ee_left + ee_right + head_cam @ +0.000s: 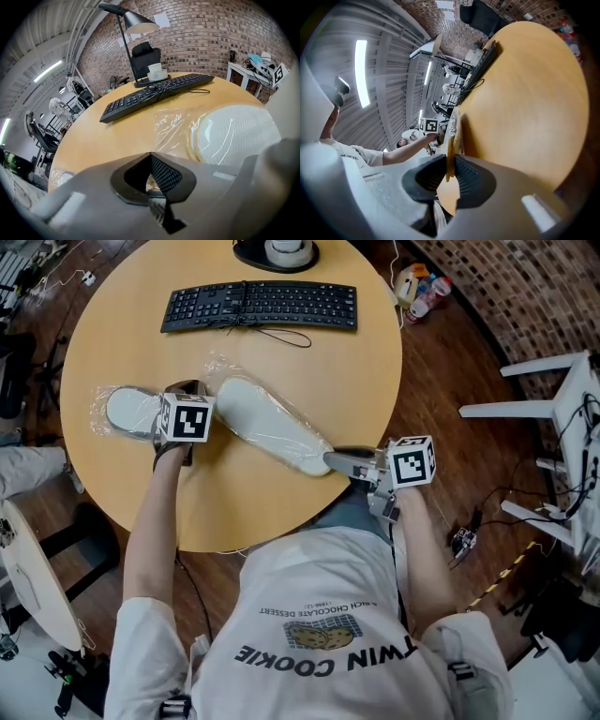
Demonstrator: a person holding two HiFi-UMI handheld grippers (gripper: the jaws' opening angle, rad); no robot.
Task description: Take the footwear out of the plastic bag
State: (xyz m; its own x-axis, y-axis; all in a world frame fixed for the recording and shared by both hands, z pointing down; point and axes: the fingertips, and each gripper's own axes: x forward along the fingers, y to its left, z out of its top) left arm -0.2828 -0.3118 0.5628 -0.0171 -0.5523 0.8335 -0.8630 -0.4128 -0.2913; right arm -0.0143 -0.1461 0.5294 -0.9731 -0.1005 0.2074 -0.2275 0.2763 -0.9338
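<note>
Two white slippers lie on the round wooden table (281, 362). One slipper (127, 411) rests at the left inside crinkled clear plastic. The other slipper (267, 423) (234, 133) lies slantwise in the middle, its far end under the clear plastic bag (220, 367) (176, 124). My left gripper (186, 392) (150, 157) points steeply down between the two slippers, jaws closed together on the bag's film. At the table's near edge my right gripper (330, 461) (451, 164) is shut on the middle slipper's near end, its thin edge (451, 140) pinched between the pads.
A black keyboard (258, 306) (154, 91) lies at the far side, with a black lamp base (277, 254) holding a white cup behind it. Bottles (422, 287) stand on the floor at the right, near white furniture (562, 427). The person's body is close to the table's near edge.
</note>
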